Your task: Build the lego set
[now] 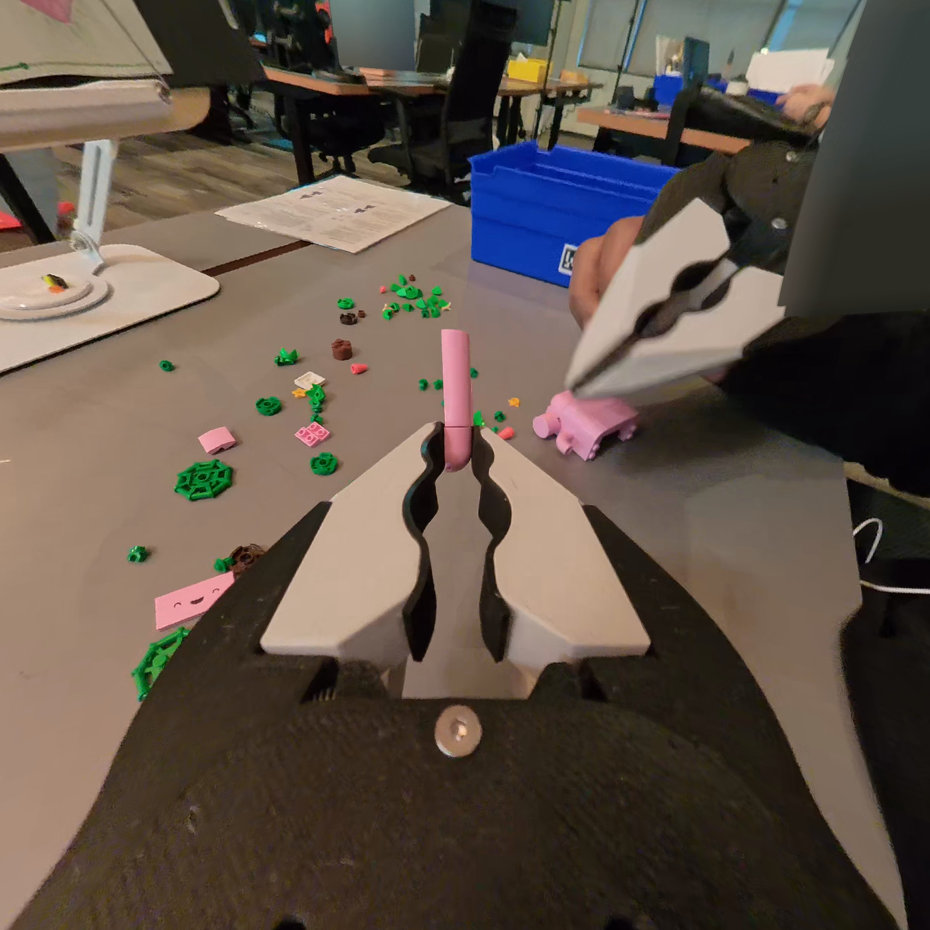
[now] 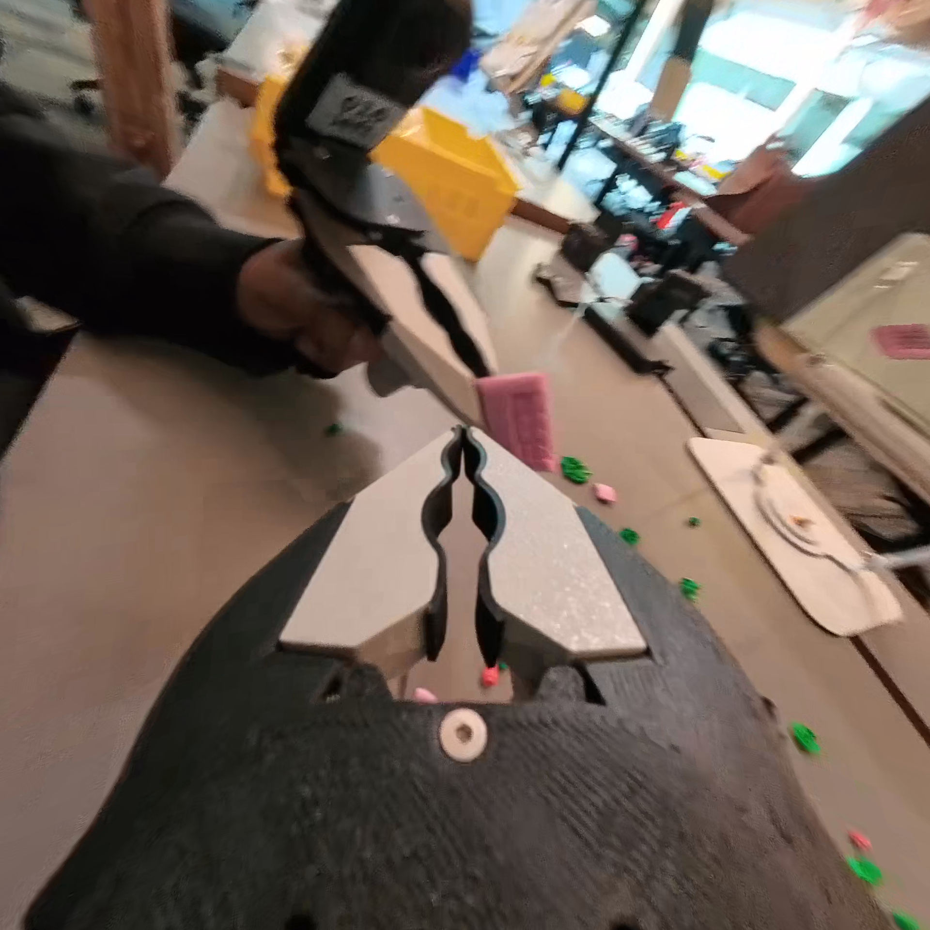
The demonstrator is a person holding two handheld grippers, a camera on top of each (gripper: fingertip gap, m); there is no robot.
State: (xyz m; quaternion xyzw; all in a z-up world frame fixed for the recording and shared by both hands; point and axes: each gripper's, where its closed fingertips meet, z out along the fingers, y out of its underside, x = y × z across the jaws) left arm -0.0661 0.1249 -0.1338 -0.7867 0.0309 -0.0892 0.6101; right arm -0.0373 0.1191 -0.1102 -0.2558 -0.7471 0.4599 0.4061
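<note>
Left wrist view: left gripper [image 1: 457, 437] clamped on an upright pink curved brick [image 1: 456, 397] above the grey table [image 1: 126, 503]; pink lego body [image 1: 586, 423] lying near right under the right gripper [image 1: 573, 390], tips together

Right wrist view: right gripper [image 2: 462, 433] pinched together, nothing visibly between; left gripper [image 2: 478, 397] gripping the pink brick [image 2: 518, 417] just beyond, blurred

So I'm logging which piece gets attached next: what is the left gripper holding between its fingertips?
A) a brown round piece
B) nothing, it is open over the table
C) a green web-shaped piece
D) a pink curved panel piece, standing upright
D: in the left wrist view the left gripper is closed on the lower end of a pink panel piece that stands up above its fingertips, while the green web piece lies loose on the table.
</note>
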